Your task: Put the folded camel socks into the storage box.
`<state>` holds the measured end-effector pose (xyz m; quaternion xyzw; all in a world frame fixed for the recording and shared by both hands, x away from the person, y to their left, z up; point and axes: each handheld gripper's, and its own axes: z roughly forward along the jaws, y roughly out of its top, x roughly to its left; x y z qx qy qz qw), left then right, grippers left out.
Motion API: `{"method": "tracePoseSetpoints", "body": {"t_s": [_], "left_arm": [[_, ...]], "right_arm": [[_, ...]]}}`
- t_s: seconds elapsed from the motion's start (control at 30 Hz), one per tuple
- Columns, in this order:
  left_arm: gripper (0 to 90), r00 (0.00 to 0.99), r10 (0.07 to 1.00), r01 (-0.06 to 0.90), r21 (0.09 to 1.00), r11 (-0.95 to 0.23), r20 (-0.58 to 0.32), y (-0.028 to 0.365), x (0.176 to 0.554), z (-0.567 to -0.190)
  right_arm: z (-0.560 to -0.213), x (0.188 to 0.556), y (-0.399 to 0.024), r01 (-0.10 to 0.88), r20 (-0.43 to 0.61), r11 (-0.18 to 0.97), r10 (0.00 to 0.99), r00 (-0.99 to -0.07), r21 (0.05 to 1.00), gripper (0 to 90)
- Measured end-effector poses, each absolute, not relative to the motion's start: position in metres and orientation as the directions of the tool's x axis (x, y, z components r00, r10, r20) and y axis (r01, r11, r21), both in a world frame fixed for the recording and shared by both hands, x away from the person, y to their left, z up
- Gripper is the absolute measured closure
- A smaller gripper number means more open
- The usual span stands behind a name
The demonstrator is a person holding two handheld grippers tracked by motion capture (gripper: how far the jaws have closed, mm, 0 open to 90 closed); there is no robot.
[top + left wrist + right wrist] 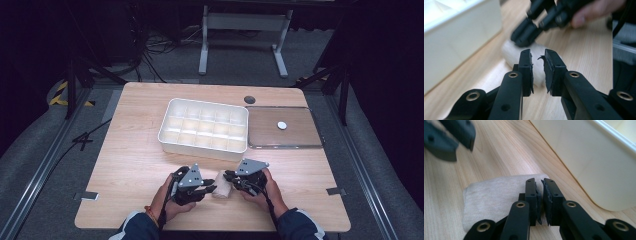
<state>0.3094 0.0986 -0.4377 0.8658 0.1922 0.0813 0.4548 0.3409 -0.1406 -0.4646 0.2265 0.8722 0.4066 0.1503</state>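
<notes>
One rolled beige cloth (221,190) lies on the wooden table (135,150), just in front of the white divided box (204,129) and between the two grippers, so both can work it from either end

Left gripper (209,188) sits at the cloth's left end, jaws narrow with a small gap. In the left gripper view the roll (510,51) shows beyond the gap and the pads don't seem to press on it, so it's not holding

Right gripper (229,175) is at the cloth's right end, jaws nearly together over the fabric (491,195). Whether a fold is pinched between the pads I cannot tell, as the slit is too tight to see into. Looks like it pins that end down while the other side gets tidied, but that's a guess

Box sits mid-table with its open compartments up, probably where the roll is meant to go. All compartments look empty. One clear flat lid (284,129) lies just right of the box, with one small white round thing (282,125) on it

Counts: one cloth, one box, one lid, two grippers, two hands
</notes>
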Motion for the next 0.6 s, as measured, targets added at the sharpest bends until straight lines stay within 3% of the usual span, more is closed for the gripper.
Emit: {"method": "tracePoseSetpoints", "body": {"t_s": [0.27,0.4,0.6], "left_arm": [[74.1,0.919,0.392,0.252,0.815,-0.522,-0.033,0.08,0.307,-0.457],[75.8,0.934,0.358,0.223,0.774,-0.593,0.005,0.07,0.304,-0.469],[77.4,0.934,0.356,0.228,0.778,-0.585,-0.006,0.072,0.307,-0.471]], "right_arm": [[-0.465,0.339,-0.136,0.266,-0.087,0.569,0.517,-0.852,0.778,80.2],[-0.465,0.339,-0.137,0.273,-0.088,0.565,0.529,-0.844,0.778,75.7],[-0.46,0.342,-0.145,0.287,-0.082,0.575,0.531,-0.844,0.766,69.0]]}}
